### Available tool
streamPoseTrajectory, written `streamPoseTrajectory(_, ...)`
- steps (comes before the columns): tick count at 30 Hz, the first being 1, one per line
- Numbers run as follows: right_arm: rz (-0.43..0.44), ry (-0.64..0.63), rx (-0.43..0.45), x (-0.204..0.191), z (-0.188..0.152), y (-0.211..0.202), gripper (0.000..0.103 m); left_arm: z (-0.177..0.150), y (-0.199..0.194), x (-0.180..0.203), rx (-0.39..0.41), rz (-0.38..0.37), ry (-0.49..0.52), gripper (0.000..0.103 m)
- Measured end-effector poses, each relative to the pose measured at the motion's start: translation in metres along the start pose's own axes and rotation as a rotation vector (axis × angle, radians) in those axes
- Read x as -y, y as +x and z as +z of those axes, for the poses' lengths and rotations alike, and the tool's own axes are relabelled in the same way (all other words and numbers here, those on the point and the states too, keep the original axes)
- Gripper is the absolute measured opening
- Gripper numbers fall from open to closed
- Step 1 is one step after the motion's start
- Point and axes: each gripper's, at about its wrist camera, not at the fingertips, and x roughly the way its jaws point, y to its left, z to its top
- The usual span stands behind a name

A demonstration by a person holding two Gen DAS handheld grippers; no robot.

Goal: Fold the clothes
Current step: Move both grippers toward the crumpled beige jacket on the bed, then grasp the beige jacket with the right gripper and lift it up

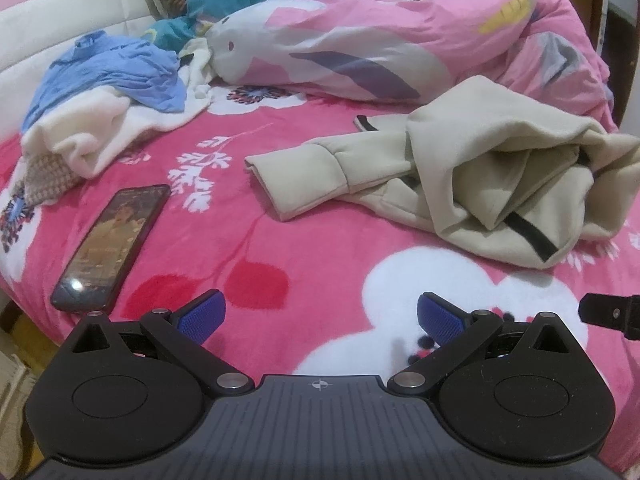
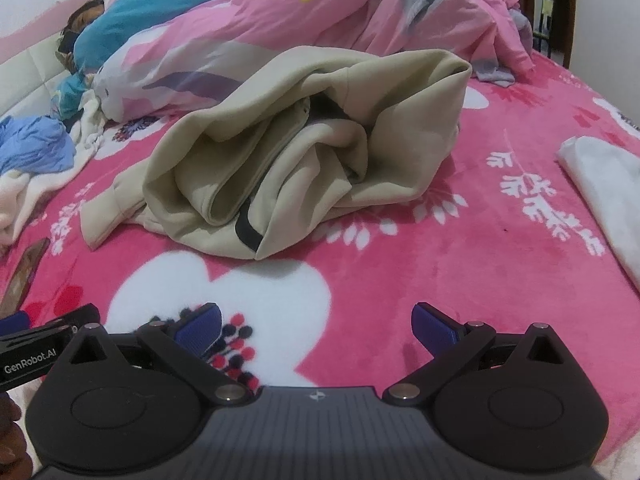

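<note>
Both grippers hover with jaws released over the pink blanket (image 2: 460,248), short of a rumpled beige hoodie (image 2: 304,152).

Left gripper (image 1: 321,316) and right gripper (image 2: 316,324) hold nothing. The hoodie lies bunched mid-bed, one sleeve (image 1: 296,176) trailing toward the phone (image 1: 110,246). It looks unfolded now, so my guess is a reach for its near hem, to spread it flat without snagging the blanket.

Black tongs (image 1: 321,314) with ribbed blue pads (image 1: 202,316) (silver pivot screws, crosshair marking).
</note>
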Motion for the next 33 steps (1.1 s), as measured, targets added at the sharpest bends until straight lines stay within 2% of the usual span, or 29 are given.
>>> streamPoseTrajectory(4,0.027,0.019,0.002,0.004,0.004,0.006,0.103,0.005,0.008,-0.002,0.009,-0.02,-0.019,0.103)
streamPoseTrajectory(6,0.048,0.023,0.033,0.008,0.007,0.006,0.103,0.008,0.013,-0.003,0.024,-0.024,-0.02,0.103)
streamPoseTrajectory(12,0.134,-0.031,0.224,0.012,0.026,-0.011,0.103,0.008,0.027,-0.002,0.073,-0.021,-0.001,0.103)
streamPoseTrajectory(15,0.242,-0.022,0.243,0.014,0.046,-0.008,0.102,0.007,0.031,-0.002,0.096,-0.031,-0.001,0.103)
streamPoseTrajectory(18,0.394,0.051,0.194,0.017,0.066,0.01,0.101,0.006,0.032,-0.002,0.118,-0.036,0.006,0.102)
streamPoseTrajectory(23,0.539,0.166,0.062,0.009,0.094,0.06,0.079,0.003,0.031,-0.008,0.146,-0.045,-0.003,0.097)
streamPoseTrajectory(25,0.579,0.2,0.01,0.002,0.103,0.083,0.074,0.002,0.03,-0.01,0.156,-0.053,-0.008,0.093)
streamPoseTrajectory(27,0.611,0.214,-0.022,-0.005,0.107,0.101,0.06,0.002,0.03,-0.012,0.159,-0.05,-0.008,0.084)
streamPoseTrajectory(28,0.623,0.213,-0.03,-0.009,0.109,0.107,0.047,0.002,0.029,-0.013,0.16,-0.048,-0.008,0.083)
streamPoseTrajectory(29,0.638,0.212,-0.032,-0.012,0.11,0.11,0.03,0.002,0.029,-0.014,0.158,-0.044,-0.009,0.082)
streamPoseTrajectory(31,0.698,0.205,-0.013,-0.017,0.111,0.107,0.007,0.002,0.029,-0.015,0.155,-0.038,-0.009,0.078)
streamPoseTrajectory(33,0.753,0.191,0.048,-0.018,0.114,0.097,0.006,0.002,0.027,-0.016,0.156,-0.04,-0.009,0.078)
